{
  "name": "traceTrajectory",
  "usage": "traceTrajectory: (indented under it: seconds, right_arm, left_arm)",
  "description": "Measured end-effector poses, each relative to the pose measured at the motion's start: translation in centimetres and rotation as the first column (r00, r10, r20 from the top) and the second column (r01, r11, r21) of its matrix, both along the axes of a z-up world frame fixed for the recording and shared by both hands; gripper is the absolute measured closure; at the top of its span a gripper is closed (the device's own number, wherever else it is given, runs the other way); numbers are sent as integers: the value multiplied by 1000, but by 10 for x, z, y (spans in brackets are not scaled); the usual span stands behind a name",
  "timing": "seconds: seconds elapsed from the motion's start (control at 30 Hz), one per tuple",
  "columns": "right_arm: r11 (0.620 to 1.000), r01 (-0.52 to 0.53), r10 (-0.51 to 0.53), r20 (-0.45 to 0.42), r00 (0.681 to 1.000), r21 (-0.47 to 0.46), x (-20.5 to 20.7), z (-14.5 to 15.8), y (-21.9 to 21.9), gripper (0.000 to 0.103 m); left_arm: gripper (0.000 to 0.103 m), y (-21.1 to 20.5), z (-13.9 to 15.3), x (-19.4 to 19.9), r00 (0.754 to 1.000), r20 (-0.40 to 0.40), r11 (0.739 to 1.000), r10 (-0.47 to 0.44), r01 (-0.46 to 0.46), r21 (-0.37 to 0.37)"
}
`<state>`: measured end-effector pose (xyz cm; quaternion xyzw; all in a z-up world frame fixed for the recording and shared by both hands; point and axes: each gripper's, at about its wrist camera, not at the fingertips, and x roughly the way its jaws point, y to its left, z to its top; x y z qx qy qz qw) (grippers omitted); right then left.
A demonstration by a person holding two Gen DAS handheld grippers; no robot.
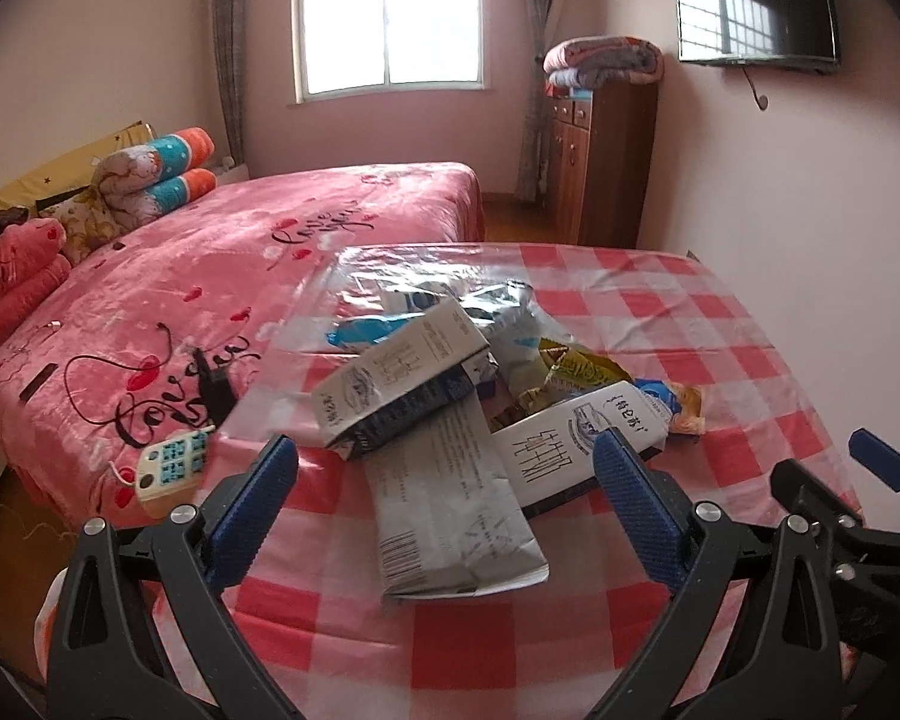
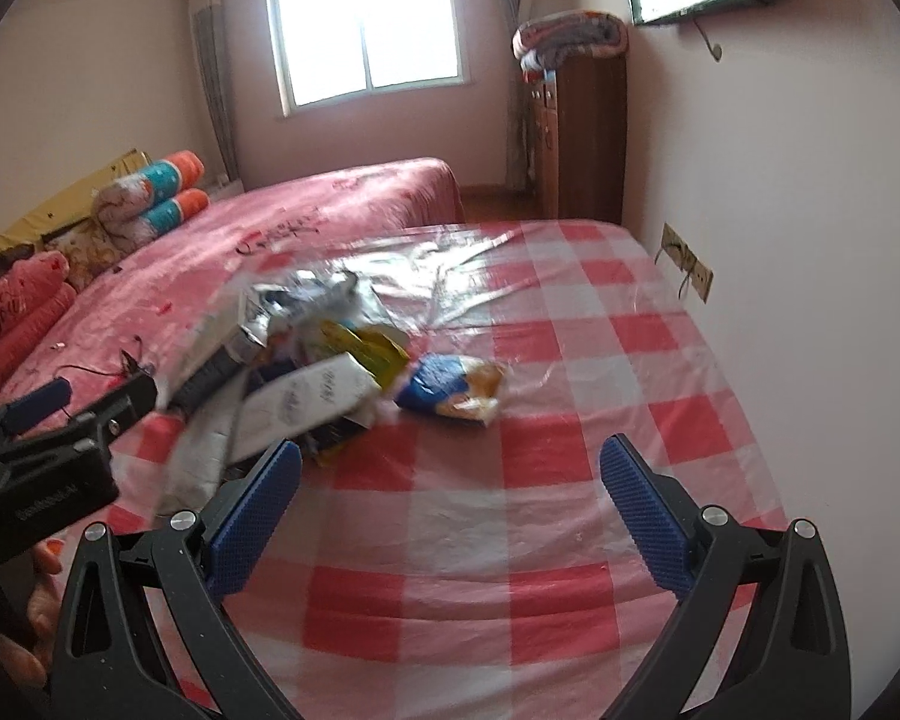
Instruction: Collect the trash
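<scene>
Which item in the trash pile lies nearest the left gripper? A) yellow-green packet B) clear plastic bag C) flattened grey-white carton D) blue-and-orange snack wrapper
C. In the left wrist view the flattened grey-white carton lies between the open fingers of the left gripper, while the blue-and-orange snack wrapper, yellow-green packet and clear plastic bag sit farther back on the checked table.

The pink bed cover (image 1: 258,252) has big black curly writing on it (it looks like "Love you"). A pink pillow (image 1: 6,264) says "Love you" too. The milk cartons (image 1: 576,450) have Chinese words and small print, too tiny to read.
</scene>
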<state>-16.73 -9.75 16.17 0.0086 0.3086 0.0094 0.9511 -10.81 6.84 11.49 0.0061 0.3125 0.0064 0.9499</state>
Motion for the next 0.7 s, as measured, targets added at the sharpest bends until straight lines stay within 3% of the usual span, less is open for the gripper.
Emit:
traceTrajectory:
  seconds: [0.3, 0.7]
  right_arm:
    - [999, -46, 46, 10, 999, 27, -33, 11, 20, 4]
    - [997, -69, 69, 7, 998, 18, -48, 13, 30, 4]
  left_arm:
    - [4, 16, -3, -27, 1000, -6, 1000, 25, -25, 13]
    - [4, 28, -3, -42, 999, 3, 999, 45, -45, 5]
